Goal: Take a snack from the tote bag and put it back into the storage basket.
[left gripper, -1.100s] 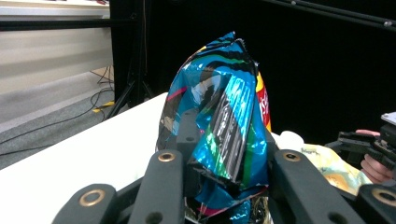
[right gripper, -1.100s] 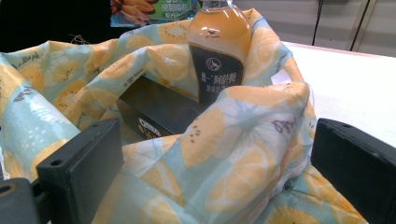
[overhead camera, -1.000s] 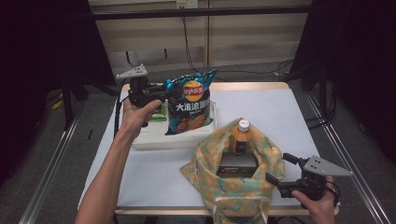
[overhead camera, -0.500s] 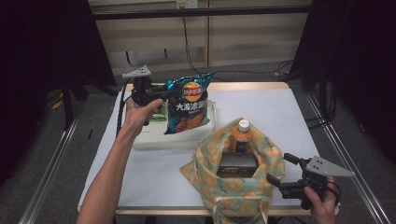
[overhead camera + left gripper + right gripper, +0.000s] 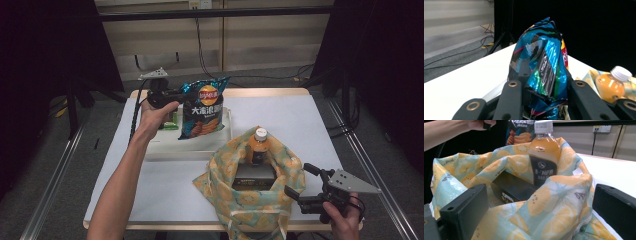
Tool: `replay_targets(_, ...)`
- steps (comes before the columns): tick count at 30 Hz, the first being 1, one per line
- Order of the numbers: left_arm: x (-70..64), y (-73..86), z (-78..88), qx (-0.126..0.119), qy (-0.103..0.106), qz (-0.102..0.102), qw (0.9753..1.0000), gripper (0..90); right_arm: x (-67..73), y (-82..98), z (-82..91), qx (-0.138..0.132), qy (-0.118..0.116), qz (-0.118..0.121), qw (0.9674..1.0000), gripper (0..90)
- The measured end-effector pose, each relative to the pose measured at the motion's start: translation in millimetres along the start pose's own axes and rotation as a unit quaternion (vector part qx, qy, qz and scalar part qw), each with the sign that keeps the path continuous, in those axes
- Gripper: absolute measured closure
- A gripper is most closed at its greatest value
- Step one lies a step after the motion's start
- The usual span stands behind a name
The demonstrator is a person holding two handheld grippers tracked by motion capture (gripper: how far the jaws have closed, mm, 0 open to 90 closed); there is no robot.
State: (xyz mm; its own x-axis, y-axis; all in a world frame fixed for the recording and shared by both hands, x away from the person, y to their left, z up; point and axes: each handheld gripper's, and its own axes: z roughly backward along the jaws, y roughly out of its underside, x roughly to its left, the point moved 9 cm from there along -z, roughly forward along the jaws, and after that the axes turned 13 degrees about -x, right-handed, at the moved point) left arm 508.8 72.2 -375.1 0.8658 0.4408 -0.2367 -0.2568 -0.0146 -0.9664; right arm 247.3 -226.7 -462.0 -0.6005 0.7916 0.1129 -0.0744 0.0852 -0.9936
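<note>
My left gripper (image 5: 176, 96) is shut on the left edge of a blue chips bag (image 5: 202, 107), which stands upright over a white tray (image 5: 165, 150). In the left gripper view the crinkled chips bag (image 5: 541, 65) is pinched between the black jaws of the left gripper (image 5: 544, 96). A lemon-print cloth bag (image 5: 250, 200) sits at the table's front with an orange drink bottle (image 5: 257, 145) and a black box (image 5: 252, 175) inside. My right gripper (image 5: 300, 181) stands open at the cloth bag's right edge. In the right gripper view the right gripper (image 5: 539, 207) has wide jaws framing the cloth bag (image 5: 554, 205) and the bottle (image 5: 544, 157).
A small green packet (image 5: 170, 125) lies in the tray beside the chips bag. The white table (image 5: 300, 120) has bare room at its right and front left. Dark stands and cables surround it on the floor.
My left hand and gripper have shifted a little to the right at the chips bag's edge. The right gripper and the cloth bag have stayed put.
</note>
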Motion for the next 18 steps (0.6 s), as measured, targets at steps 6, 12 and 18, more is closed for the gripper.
replay_targets(6,4.5,4.4,-14.3,0.014,-0.001,-0.002,0.9999,72.8,-0.8,-0.1,1.0,0.0,-0.003,0.001,1.0,0.0)
replay_targets(12,14.0,9.1,-24.3,0.022,-0.007,-0.002,0.9997,72.7,-0.5,0.2,0.7,0.0,-0.002,0.003,1.0,0.0)
replay_targets(18,27.5,15.8,-27.6,0.017,-0.006,0.015,0.9997,72.5,-0.2,1.1,0.5,0.003,-0.003,-0.002,1.0,0.0)
